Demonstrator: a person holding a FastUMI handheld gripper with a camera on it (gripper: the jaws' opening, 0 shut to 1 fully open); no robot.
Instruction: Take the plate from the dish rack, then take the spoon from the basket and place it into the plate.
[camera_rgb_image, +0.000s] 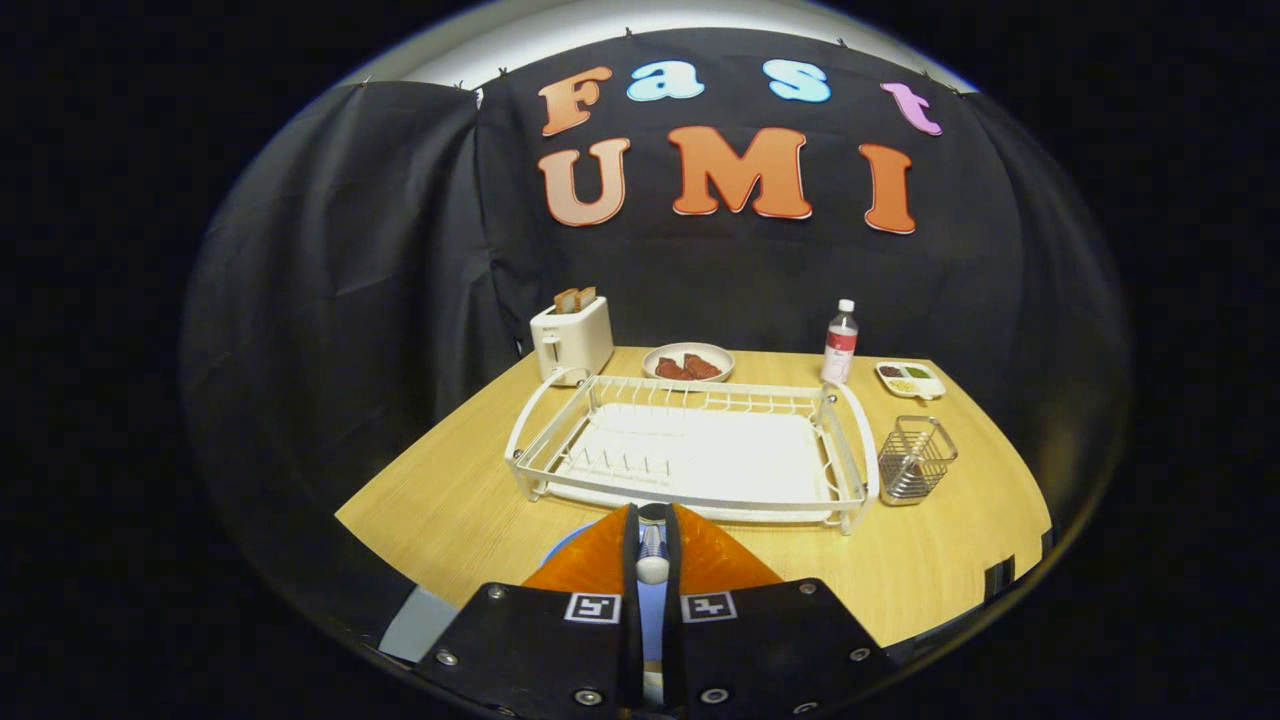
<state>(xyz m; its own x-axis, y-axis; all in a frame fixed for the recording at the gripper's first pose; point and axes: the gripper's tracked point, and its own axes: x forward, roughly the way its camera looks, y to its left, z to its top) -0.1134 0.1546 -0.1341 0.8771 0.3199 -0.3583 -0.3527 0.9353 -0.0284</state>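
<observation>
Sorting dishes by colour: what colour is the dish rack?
White, clearest in the gripper view: dish rack.

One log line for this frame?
gripper: shut on spoon | over blue plate | white dish rack: empty | wire basket: beyond

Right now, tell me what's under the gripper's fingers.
A blue plate lies on the table beneath the gripper, whose fingers are shut on a spoon. Only the plate's edge shows; the fingers cover the rest.
</observation>
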